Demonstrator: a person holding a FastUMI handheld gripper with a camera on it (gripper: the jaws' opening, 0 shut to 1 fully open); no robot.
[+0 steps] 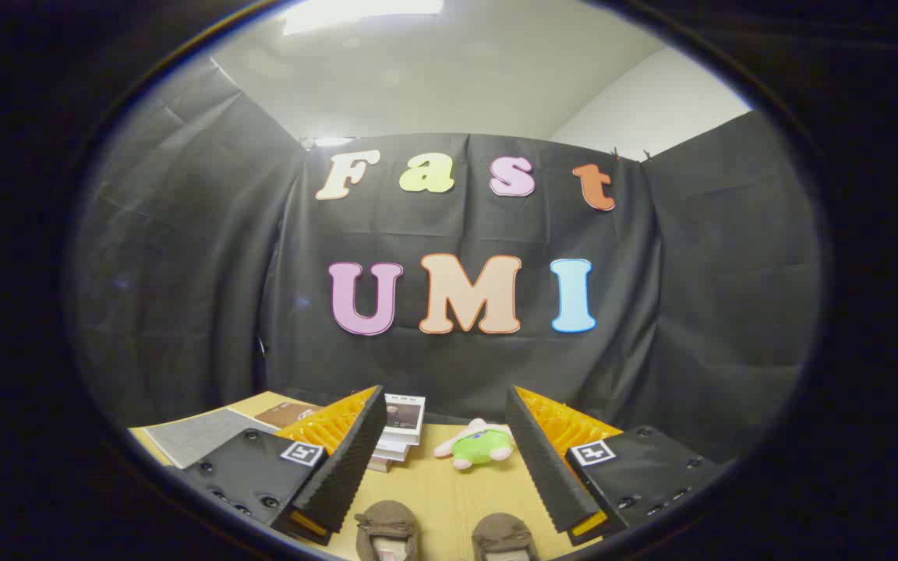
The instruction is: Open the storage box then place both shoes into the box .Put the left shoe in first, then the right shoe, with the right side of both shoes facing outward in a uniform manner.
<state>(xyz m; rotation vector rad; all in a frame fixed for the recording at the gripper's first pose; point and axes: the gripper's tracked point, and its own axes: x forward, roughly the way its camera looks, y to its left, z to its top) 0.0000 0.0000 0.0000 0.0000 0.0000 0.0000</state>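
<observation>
With its two fingers spread wide and gripping nothing, your gripper [445, 460] hangs level above the tan surface [449, 487], aimed at the far wall of the booth. That height suits a survey more than a grasp. Two brown shoes lie near you, toes pointing away: the left shoe [388, 530] sits just inside the left finger, the right shoe [503, 536] just inside the right finger, a gap of bare surface between them. They look laid out side by side for picking in turn, left one first. You have no storage box in sight from here, so opening it is likely still ahead, and you may need to swing round to find it. Farther off, between the fingers, a green and pink plush toy [479, 446] lies on the surface, with a stack of books [398, 432] to its left. A grey mat [199, 436] rests at the far left. Black cloth drapes the booth's walls under a pale ceiling with a bright lamp [363, 14].
</observation>
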